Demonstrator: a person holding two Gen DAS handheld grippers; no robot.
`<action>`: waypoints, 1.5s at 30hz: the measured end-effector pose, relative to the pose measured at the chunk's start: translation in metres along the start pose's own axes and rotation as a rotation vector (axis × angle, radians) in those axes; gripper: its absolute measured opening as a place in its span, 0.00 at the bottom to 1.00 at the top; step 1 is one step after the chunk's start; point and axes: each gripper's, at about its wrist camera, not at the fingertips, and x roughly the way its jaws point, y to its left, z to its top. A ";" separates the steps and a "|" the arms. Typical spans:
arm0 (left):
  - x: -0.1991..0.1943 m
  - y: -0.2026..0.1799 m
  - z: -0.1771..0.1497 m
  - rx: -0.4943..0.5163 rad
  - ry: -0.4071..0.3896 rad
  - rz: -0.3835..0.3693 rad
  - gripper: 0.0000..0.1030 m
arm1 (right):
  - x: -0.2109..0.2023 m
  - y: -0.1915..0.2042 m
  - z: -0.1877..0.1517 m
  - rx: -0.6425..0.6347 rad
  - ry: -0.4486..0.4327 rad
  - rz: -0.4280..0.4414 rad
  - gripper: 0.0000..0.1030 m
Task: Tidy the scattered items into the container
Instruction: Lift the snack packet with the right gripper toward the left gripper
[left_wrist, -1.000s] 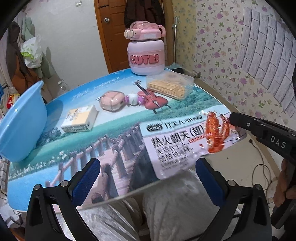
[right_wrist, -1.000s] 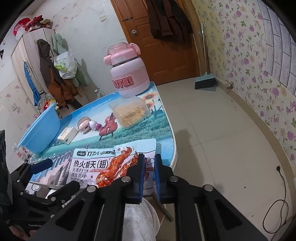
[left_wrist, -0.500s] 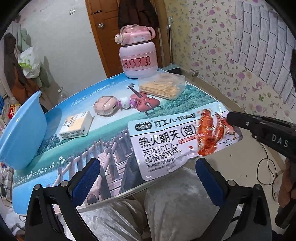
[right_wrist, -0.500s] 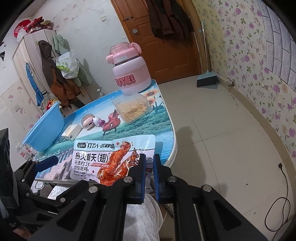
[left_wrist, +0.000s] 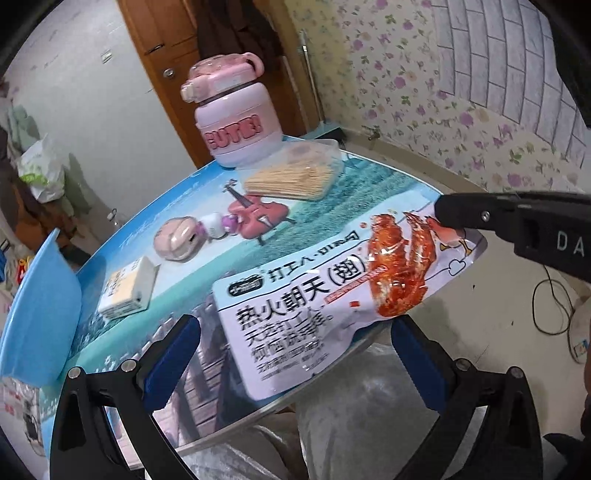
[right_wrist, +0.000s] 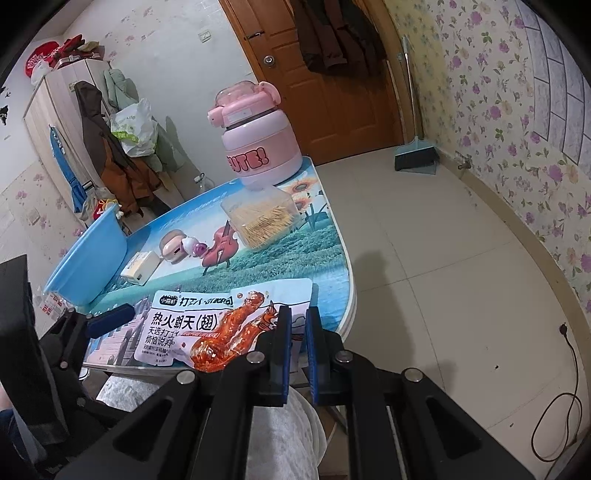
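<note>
A white snack packet (left_wrist: 325, 299) printed with red chicken wings lies at the table's front edge, with its near end hanging past the edge. My right gripper (right_wrist: 297, 314) is shut on the packet (right_wrist: 207, 328) at its right edge, and it enters the left wrist view as a black arm (left_wrist: 480, 218). My left gripper (left_wrist: 295, 326) is open, its blue pads on either side of the packet's near end and apart from it. One of its fingers (right_wrist: 110, 316) shows in the right wrist view. A blue basin (left_wrist: 40, 314) stands at the table's left edge.
On the picture-printed table (right_wrist: 295, 254) stand a pink jug (left_wrist: 232, 122), a clear box of toothpicks (left_wrist: 295, 173), a pink case with a small charm (left_wrist: 179, 238) and a small white-and-yellow box (left_wrist: 127, 288). A person's lap (left_wrist: 351, 424) is below the front edge. Tiled floor lies to the right.
The left wrist view has rolled and shifted, so the packet now sits between the left gripper's fingers instead of off to the right. The right gripper keeps its hold.
</note>
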 end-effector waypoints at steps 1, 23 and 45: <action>0.001 -0.002 0.000 0.007 -0.002 -0.003 1.00 | 0.000 0.000 0.000 0.000 0.000 0.001 0.08; -0.012 0.002 -0.003 -0.012 -0.095 -0.245 0.45 | -0.007 -0.011 -0.003 0.115 0.026 0.071 0.31; -0.011 0.003 0.004 -0.001 -0.117 -0.196 0.48 | 0.007 0.005 0.017 0.150 0.006 0.201 0.16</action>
